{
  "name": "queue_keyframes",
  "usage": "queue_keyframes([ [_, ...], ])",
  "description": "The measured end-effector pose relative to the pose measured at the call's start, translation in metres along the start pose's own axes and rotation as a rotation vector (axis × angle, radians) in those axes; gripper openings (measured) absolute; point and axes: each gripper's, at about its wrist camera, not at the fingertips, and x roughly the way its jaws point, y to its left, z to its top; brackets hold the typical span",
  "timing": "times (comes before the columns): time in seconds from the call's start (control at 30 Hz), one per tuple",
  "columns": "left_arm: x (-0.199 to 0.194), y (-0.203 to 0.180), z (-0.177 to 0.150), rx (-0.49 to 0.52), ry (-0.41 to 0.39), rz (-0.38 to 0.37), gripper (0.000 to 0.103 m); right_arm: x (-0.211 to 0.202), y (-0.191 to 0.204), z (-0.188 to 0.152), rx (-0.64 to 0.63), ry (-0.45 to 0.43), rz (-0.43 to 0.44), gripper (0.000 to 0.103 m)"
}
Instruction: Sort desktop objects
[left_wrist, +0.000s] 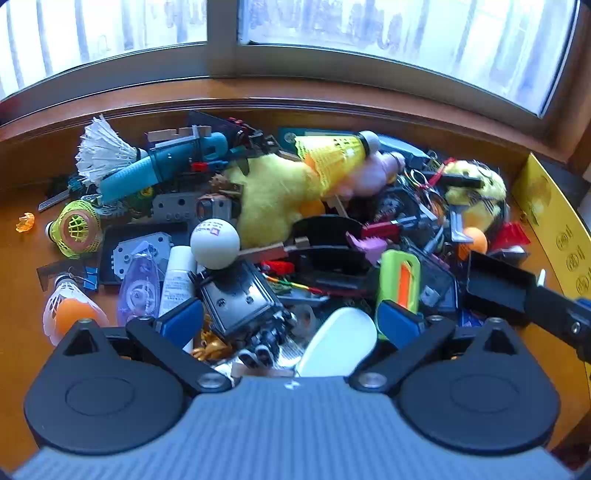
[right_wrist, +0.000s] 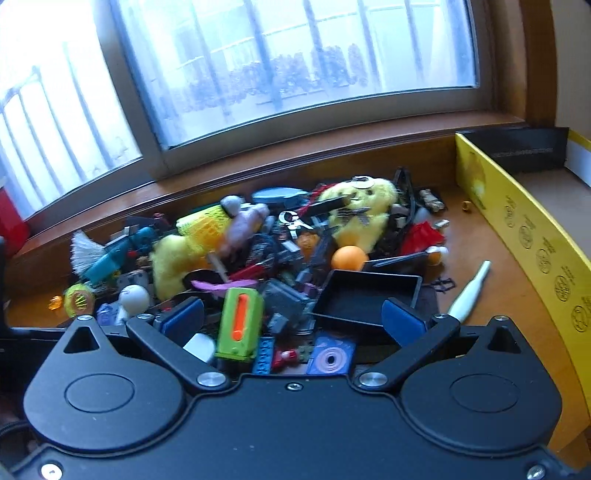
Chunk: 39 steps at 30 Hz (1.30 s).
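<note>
- Left gripper (left_wrist: 291, 319): jaws spread wide with nothing between the blue pads; it hangs over the near edge of the pile.
- Right gripper (right_wrist: 293, 317): jaws likewise wide apart and holding nothing, above the pile's near right part.
- Pile of desktop objects (left_wrist: 295, 221): heaped on the wooden desk (left_wrist: 22, 332) under the window, ahead of both pairs of jaws.
- White ping-pong ball (left_wrist: 215, 243): ahead of the left gripper's left finger, atop a black metal part (left_wrist: 240, 299) that reaches into the gap between those jaws.
- White oval piece (left_wrist: 338, 341): low between the left jaws, nearer the right finger.
- Green case with orange slider (right_wrist: 240, 325): between the right gripper's jaws, nearer the left finger; in the left wrist view just beyond that gripper's right finger.
- Black tray (right_wrist: 365, 299): its near rim just behind the right gripper's right finger.
- Orange ping-pong ball (right_wrist: 349, 257): beyond the tray, further ahead.
- Yellow plush toy (right_wrist: 360, 214): far ahead of the right jaws, at the back of the pile.
- Yellow shuttlecock (left_wrist: 332, 153): far ahead of the left jaws, lying on top.
- White pen-like tool (right_wrist: 469, 291): on the desk, outside the right gripper's right finger.
- Yellow box wall (right_wrist: 535, 236): far right of the right jaws.
</note>
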Motion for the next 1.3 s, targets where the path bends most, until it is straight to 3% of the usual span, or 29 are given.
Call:
queue_keyframes([
  [0.3,0.008,0.0,0.007,0.021,-0.011,0.042,0.103,0.022,-0.017,0.001,0.038,0.049,-0.086,0.103],
  [0.47,0.01,0.002,0.011,0.075,-0.072,0.095,0.103,0.037,-0.025,0.002,0.033,0.06,-0.147,0.103],
  [0.87,0.02,0.015,0.012,0.085,-0.097,0.022,0.103,0.055,-0.031,-0.001,0.043,0.1,-0.151,0.103],
  [1.03,0.023,0.016,0.02,0.073,-0.11,0.006,0.103,0.056,-0.026,0.002,0.008,0.067,-0.135,0.103],
  [1.3,0.035,0.007,0.021,0.1,-0.084,-0.037,0.103,0.068,-0.031,0.003,0.006,0.082,-0.163,0.103],
])
